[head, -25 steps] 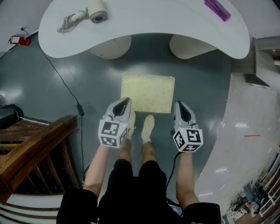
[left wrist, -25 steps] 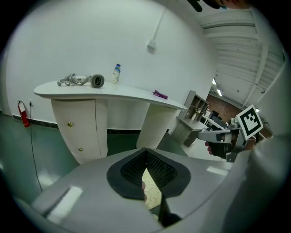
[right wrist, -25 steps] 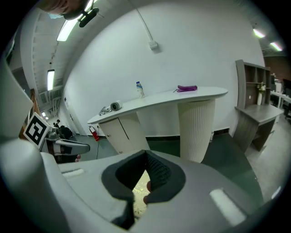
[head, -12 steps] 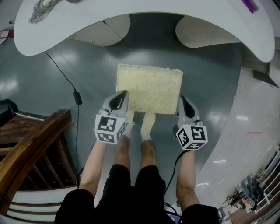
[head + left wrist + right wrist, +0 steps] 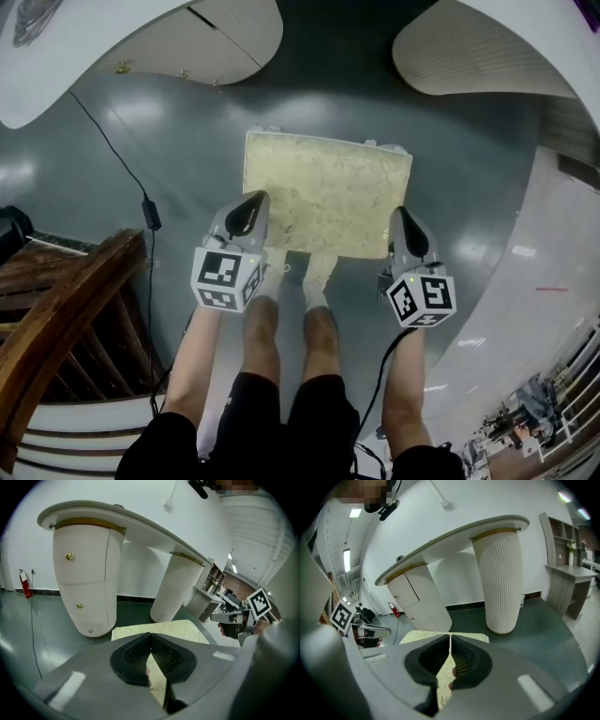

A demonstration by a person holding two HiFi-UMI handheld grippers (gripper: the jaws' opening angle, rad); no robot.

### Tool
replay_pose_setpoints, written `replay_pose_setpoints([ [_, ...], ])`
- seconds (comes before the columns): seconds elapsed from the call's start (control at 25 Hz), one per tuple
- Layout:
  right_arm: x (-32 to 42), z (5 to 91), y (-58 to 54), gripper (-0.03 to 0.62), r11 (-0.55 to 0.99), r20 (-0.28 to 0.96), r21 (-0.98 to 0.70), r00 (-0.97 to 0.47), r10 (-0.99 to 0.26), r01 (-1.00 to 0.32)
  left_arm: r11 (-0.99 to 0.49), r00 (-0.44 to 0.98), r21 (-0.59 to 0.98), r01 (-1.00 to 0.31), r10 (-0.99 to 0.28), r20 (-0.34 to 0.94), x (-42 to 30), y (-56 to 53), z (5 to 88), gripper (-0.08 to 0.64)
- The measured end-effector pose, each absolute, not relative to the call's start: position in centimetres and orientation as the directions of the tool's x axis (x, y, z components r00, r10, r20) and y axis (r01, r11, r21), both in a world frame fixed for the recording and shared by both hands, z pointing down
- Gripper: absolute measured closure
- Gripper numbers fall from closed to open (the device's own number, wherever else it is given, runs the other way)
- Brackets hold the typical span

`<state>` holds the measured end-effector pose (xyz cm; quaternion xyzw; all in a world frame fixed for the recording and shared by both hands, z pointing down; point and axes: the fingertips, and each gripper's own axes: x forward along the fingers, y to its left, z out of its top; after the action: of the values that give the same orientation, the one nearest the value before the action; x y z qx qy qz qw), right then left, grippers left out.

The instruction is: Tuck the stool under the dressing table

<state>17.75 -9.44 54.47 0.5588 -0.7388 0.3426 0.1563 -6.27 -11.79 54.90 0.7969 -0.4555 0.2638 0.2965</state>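
Left claw (image 5: pixel 253 200), right claw (image 5: pixel 402 213) lowered beside stool (image 5: pixel 328 192)

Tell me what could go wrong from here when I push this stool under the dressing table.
The left tool and right tool are both shut by the near corners of the stool, so an uneven shove might twist it. Skewed, it could clip the drawer pedestal or the ribbed pedestal.
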Motion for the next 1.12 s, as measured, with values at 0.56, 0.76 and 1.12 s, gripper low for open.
replay_pose_setpoints([
  [0.56, 20.8, 59.6, -9.1, 0.527, 0.071, 0.603, -0.319, -0.26, -0.754, -0.945, -0.405, 0.458, 0.248, -0.88, -0.587, 0.668, -8.4, -11.9, 59.5, 0.416],
  [0.76, 21.3, 61.4, -9.0, 0.413, 0.069, 0.597, -0.382, -0.303, -0.743, -0.922, -0.393, 0.488, 0.3, -0.869, -0.579, 0.653, -9.0, -12.1, 61.2, 0.287],
  [1.12, 21.5, 64.2, -8.0, 0.3, 0.043, 0.597, -0.51, -0.389, -0.702, -0.859, -0.389, 0.531, 0.366, -0.845, -0.529, 0.663, -9.4, -11.3, 64.0, 0.132],
])
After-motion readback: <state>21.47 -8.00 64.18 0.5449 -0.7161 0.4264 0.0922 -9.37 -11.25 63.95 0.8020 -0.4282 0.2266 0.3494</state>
